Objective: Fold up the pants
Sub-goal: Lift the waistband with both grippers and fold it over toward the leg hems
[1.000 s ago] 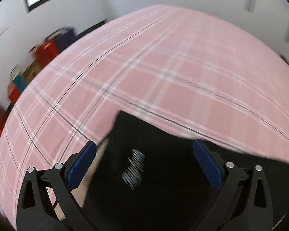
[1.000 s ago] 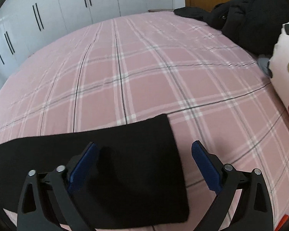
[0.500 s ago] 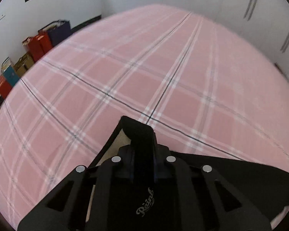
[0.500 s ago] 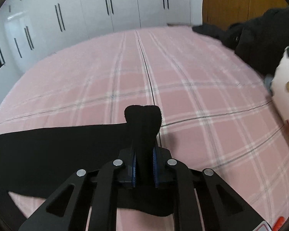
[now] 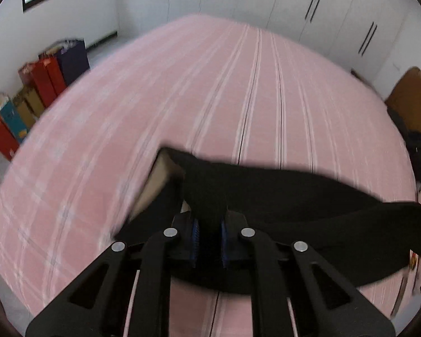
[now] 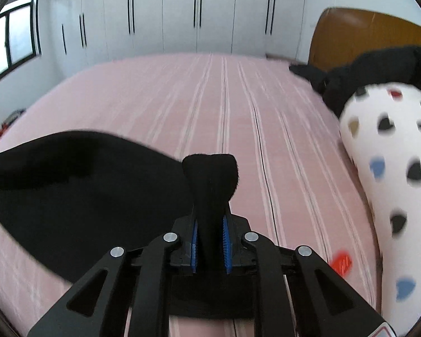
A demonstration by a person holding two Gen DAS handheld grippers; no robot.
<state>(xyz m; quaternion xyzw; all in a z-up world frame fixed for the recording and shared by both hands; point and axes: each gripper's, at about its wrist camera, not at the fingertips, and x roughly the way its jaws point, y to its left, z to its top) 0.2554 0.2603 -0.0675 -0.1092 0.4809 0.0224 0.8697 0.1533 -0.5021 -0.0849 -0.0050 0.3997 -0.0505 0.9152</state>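
Note:
The black pants point(image 5: 308, 196) hang stretched between my two grippers above the pink plaid bed point(image 5: 238, 84). My left gripper point(image 5: 209, 241) is shut on the waist end, where the pale inner lining point(image 5: 157, 179) shows. My right gripper point(image 6: 210, 247) is shut on the leg end, and a bunch of black cloth point(image 6: 210, 179) sticks up between its blue pads. The rest of the pants point(image 6: 78, 191) sag to the left in the right wrist view.
A white pillow with heart prints point(image 6: 393, 182) and a dark garment pile point(image 6: 379, 67) lie by the wooden headboard point(image 6: 365, 36) on the right. Coloured bags and boxes point(image 5: 42, 84) stand on the floor left of the bed. White wardrobes point(image 6: 196, 14) line the far wall.
Both grippers went from open over the flat pants to shut on the cloth, then lifted it off the bed. The views have swung up toward the wardrobes.

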